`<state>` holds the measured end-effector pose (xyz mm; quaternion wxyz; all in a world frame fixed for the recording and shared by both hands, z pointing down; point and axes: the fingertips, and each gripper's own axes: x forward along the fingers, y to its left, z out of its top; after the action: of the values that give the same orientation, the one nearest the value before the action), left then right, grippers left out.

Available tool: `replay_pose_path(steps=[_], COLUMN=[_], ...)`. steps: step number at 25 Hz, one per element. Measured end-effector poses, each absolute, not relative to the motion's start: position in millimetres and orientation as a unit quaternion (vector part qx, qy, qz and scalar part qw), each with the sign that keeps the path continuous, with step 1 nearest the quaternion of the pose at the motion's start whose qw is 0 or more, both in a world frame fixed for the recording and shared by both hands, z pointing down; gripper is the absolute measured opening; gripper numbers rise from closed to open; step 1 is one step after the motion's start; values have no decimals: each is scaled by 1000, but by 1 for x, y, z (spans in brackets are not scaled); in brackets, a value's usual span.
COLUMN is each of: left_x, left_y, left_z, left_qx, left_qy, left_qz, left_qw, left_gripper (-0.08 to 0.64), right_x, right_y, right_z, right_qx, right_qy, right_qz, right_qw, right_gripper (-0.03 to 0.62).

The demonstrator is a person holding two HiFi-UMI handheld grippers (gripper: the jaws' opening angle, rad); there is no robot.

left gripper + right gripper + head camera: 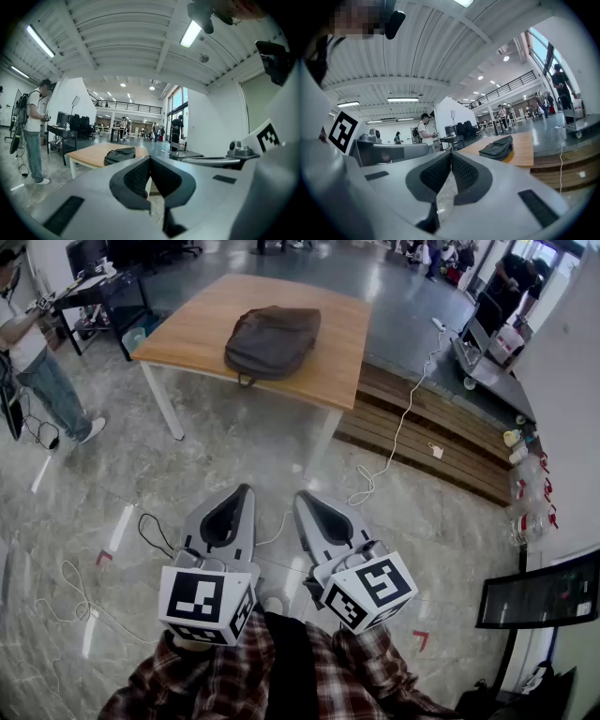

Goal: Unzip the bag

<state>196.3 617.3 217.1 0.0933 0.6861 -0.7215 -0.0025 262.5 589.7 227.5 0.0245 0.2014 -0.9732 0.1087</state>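
Left hand-held gripper (246,491) and right hand-held gripper (302,496), both clenched on nothing, point at the floor (234,442) — likely just carried. The bag (273,340) lies well ahead on the bench (183,334).

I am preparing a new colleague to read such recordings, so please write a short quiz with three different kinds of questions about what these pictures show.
1. True or false: the left gripper touches the bag.
2. Multiple choice: the bag lies on A) the floor, B) the wooden table, C) a chair.
3. Fill in: the jaws of the right gripper are ____ (open or shut).

Key: 1 false, it is held far from the bag; 2 B; 3 shut, with nothing between them.
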Motion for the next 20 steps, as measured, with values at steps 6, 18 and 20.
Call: replay_pose_path(steps=[6, 18, 20], left_x=[169, 41, 25], left_y=[594, 500, 481], left_z=[229, 226, 223], left_qx=[677, 687, 695], left_qy=[-729, -721, -714], left_qz=[-4, -15, -15], left_qw=[106, 95, 87], left_gripper=[8, 8, 8], right_x=[241, 111, 91], right_y=[561, 465, 446], right_z=[241, 236, 233], right_qx=[199, 207, 212], right_qy=[-972, -973, -972], right_qz=[120, 103, 97], right_qw=[32, 29, 26], right_gripper=[12, 12, 12])
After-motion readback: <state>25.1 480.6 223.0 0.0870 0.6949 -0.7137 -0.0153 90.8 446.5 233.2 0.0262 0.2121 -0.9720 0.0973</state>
